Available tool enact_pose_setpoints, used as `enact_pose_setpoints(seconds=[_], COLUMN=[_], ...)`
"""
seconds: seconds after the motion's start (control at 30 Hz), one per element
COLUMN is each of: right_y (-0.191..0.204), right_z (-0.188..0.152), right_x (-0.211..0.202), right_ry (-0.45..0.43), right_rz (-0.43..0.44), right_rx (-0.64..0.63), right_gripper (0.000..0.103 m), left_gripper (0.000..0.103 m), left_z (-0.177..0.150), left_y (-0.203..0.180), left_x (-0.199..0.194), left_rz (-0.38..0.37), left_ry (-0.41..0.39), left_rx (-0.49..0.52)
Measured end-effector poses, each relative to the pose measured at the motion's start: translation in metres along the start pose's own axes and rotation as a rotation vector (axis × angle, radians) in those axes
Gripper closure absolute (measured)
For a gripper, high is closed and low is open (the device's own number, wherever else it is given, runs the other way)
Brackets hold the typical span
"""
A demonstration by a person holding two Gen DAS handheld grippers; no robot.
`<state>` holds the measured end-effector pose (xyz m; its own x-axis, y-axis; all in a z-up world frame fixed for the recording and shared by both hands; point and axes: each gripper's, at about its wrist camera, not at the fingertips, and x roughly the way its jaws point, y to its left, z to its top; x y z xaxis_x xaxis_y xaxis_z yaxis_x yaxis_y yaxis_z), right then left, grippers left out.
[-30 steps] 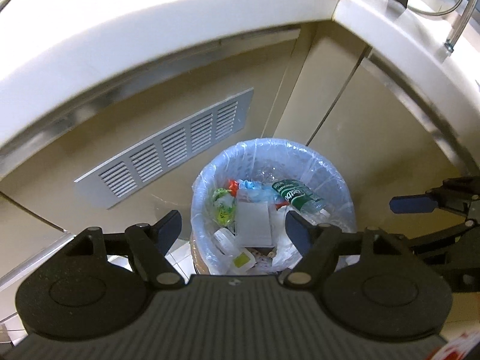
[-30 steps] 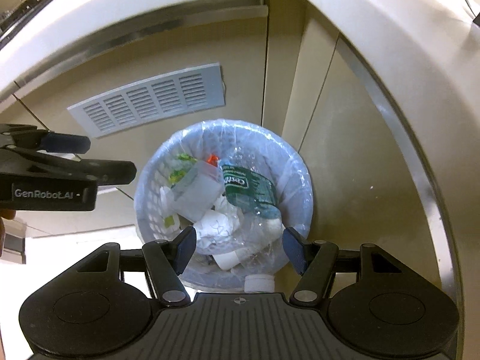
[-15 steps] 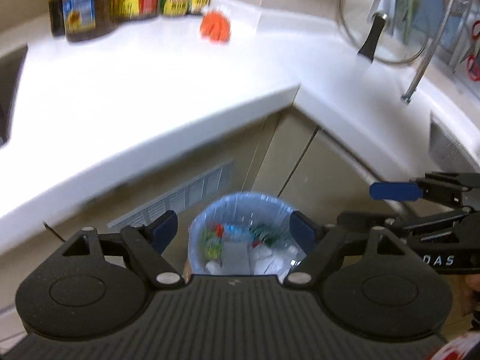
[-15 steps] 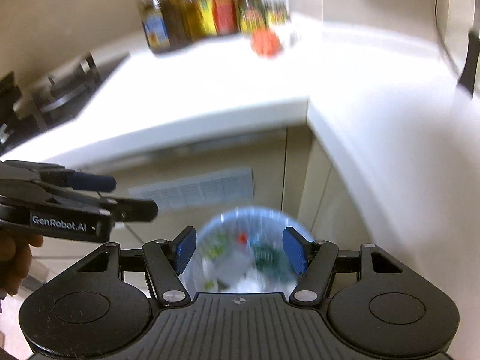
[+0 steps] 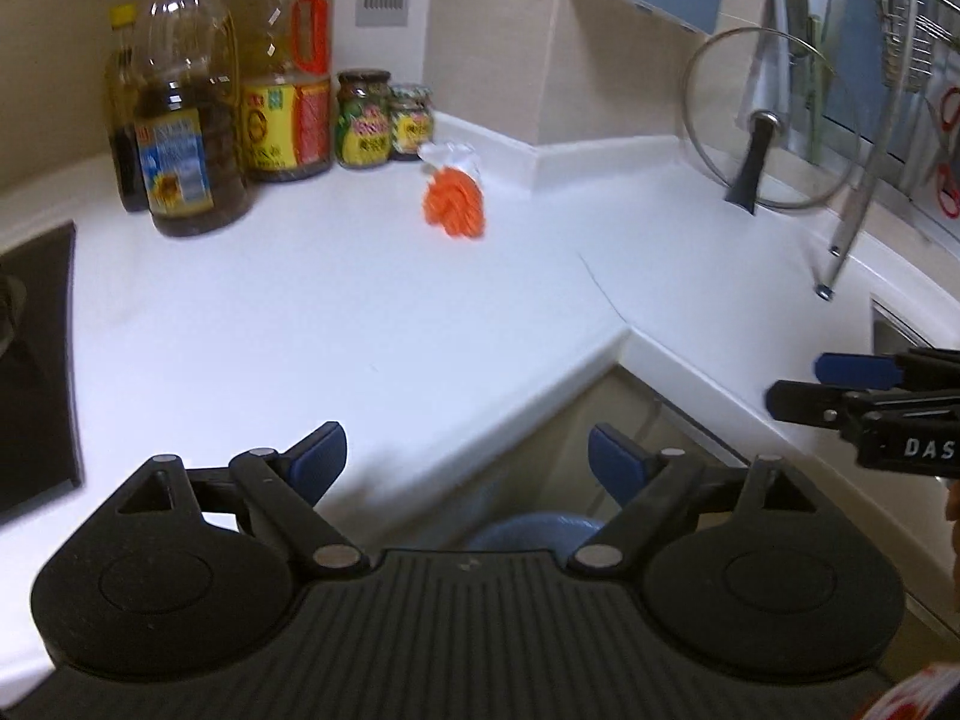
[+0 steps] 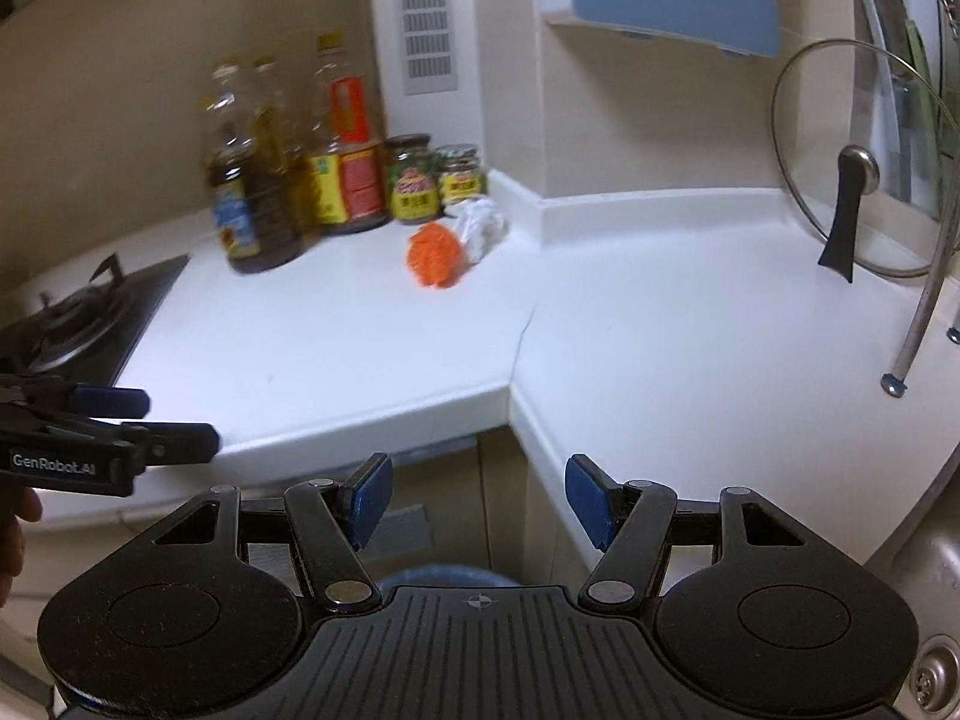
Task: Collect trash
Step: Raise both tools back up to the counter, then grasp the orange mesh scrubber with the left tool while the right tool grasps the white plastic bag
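An orange mesh wad [image 5: 454, 204] [image 6: 433, 255] lies at the back of the white counter [image 5: 336, 312], touching a crumpled white plastic piece [image 6: 480, 228]. Only the rim of the bag-lined trash bin [image 5: 534, 525] [image 6: 444, 573] shows, low under the counter corner. My left gripper [image 5: 467, 459] hovers over the counter's front edge; its jaws are opening with nothing between them. My right gripper [image 6: 478, 495] stands open and empty above the bin. Each gripper also appears in the other's view: the left gripper [image 6: 138, 420] at the left, the right gripper [image 5: 840, 384] at the right.
Oil bottles [image 5: 186, 120] and jars [image 5: 363, 120] stand along the back wall. A gas hob [image 6: 78, 312] is at the left. A glass lid [image 6: 864, 168] leans at the back right, beside a tap spout [image 6: 918, 312] and a sink [image 6: 924, 600].
Both grippers rose from just above the full bin to counter height and tilted up; the bin dropped to the bottom of both views. The left jaws widened.
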<state>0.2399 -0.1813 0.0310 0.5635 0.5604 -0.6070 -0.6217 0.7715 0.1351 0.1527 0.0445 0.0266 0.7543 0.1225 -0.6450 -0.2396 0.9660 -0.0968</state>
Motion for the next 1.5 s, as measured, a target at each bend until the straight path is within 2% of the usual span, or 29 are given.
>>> enact_pose_setpoints(seconds=[0.23,0.63,0.73,1.0,1.17,1.43,1.5], right_y=[-0.025,-0.069,-0.076,-0.099,-0.105,-0.111,-0.112], right_z=[0.038,0.105,0.115,0.137,0.141,0.147,0.148], right_x=[0.042,0.121,0.137,0.164,0.177,0.196,0.199], right_ry=[0.009,0.016,0.026,0.025,0.04,0.054,0.055], right_rz=[0.071,0.232,0.241,0.209,0.187,0.169,0.164], right_rx=[-0.021,-0.095,-0.106,-0.045,-0.038,-0.014,-0.008], right_gripper=[0.039,0.039,0.039,0.039,0.039,0.039,0.039], left_gripper=[0.016,0.016,0.017,0.018,0.021,0.036,0.046], left_z=[0.033,0.071,0.08,0.109,0.126,0.143,0.145], left_y=[0.003,-0.019,-0.023,-0.028,-0.024,-0.02,-0.021], left_x=[0.029,0.091,0.107,0.163,0.197,0.237,0.243], left_rz=[0.07,0.19,0.19,0.15,0.117,0.096,0.087], left_ry=[-0.025,-0.014,-0.007,-0.001,0.002,-0.002,-0.001], left_rx=[-0.048,-0.091,-0.082,0.059,0.079,0.08,0.082])
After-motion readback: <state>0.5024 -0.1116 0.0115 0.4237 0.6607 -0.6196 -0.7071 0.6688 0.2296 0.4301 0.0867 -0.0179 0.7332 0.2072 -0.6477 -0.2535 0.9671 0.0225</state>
